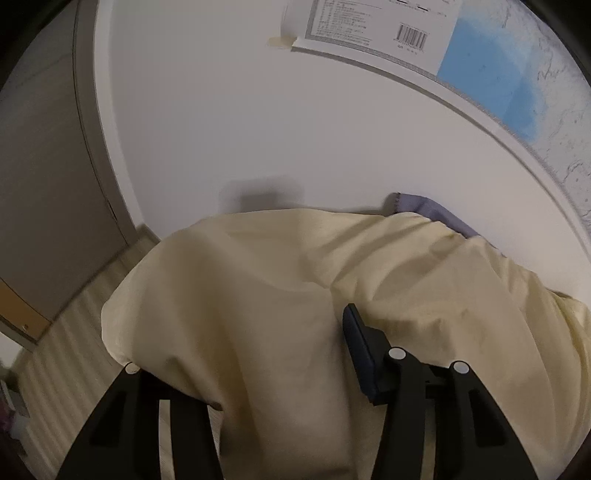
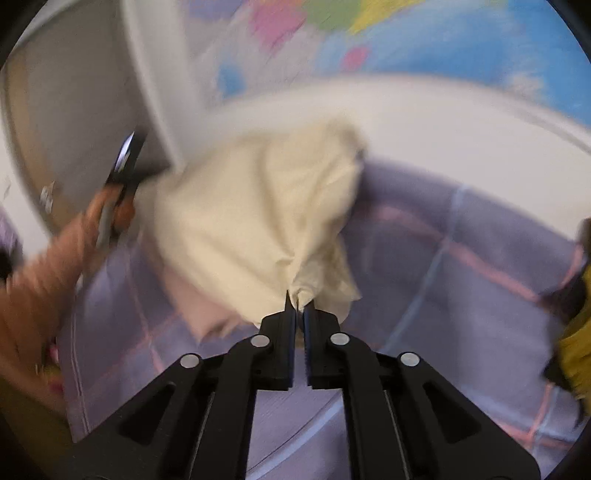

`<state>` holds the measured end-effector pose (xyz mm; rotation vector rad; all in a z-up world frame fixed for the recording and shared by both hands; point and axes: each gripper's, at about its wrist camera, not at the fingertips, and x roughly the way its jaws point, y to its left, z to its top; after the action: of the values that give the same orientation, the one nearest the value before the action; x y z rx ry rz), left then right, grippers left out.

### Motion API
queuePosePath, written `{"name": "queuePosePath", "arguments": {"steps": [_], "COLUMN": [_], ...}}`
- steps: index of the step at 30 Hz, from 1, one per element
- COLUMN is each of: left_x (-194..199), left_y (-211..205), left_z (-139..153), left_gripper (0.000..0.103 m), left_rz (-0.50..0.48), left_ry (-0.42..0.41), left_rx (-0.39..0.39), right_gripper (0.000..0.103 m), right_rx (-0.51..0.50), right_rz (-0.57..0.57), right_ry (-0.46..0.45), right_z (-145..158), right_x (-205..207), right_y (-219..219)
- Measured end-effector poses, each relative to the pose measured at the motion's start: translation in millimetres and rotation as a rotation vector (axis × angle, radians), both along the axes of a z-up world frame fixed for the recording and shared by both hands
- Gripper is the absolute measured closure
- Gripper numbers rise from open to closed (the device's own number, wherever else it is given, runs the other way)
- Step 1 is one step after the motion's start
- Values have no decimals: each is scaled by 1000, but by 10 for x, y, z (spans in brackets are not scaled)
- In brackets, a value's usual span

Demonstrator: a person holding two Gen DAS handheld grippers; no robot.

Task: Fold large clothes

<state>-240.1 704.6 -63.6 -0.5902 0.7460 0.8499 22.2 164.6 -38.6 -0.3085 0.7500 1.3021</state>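
Observation:
A large cream garment (image 1: 280, 295) fills the lower half of the left wrist view. It hangs over the left finger of my left gripper (image 1: 236, 321) and hides it; only the right finger (image 1: 356, 332) shows, standing well apart, so the gripper is open with cloth in the gap. In the blurred right wrist view the same cream garment (image 2: 251, 221) hangs bunched above a purple checked sheet (image 2: 461, 277). My right gripper (image 2: 300, 306) is shut on a gathered corner of it. At the garment's far left edge a hand in an orange sleeve (image 2: 44, 280) holds the other gripper.
A white wall (image 1: 258, 129) stands close ahead, with a taped world map (image 1: 491, 81) and a barcode sheet (image 1: 369, 22). A grey door (image 1: 44, 184) and pale floor (image 1: 74, 350) lie left. A mustard-yellow garment (image 2: 576, 350) sits on the sheet's right edge.

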Motion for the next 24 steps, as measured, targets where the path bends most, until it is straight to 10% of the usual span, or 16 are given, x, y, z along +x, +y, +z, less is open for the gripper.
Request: {"name": "queuePosePath", "arguments": {"steps": [4, 9, 12, 15, 20, 24], "left_x": [-205, -653, -839, -819, -940, -1032], "left_y": [-79, -315, -354, -487, -476, -692], "left_z": [50, 287, 348, 368, 384, 576], "left_gripper": [54, 53, 51, 50, 50, 51], "left_rz": [-53, -198, -182, -182, -52, -51], "left_ry": [-42, -142, -212, -176, -136, -146], "left_rx": [-3, 8, -42, 2, 65, 181], "right_gripper": [56, 47, 52, 100, 93, 80], "right_rx": [60, 138, 144, 180, 70, 78], "right_rz": [-8, -84, -141, -161, -271, -289], "right_ry": [28, 112, 234, 463, 628, 485], "right_z": [197, 544, 496, 251, -309, -100], "right_x": [38, 369, 682, 993, 1114, 962], "right_y": [-90, 92, 430, 617, 471, 324]}}
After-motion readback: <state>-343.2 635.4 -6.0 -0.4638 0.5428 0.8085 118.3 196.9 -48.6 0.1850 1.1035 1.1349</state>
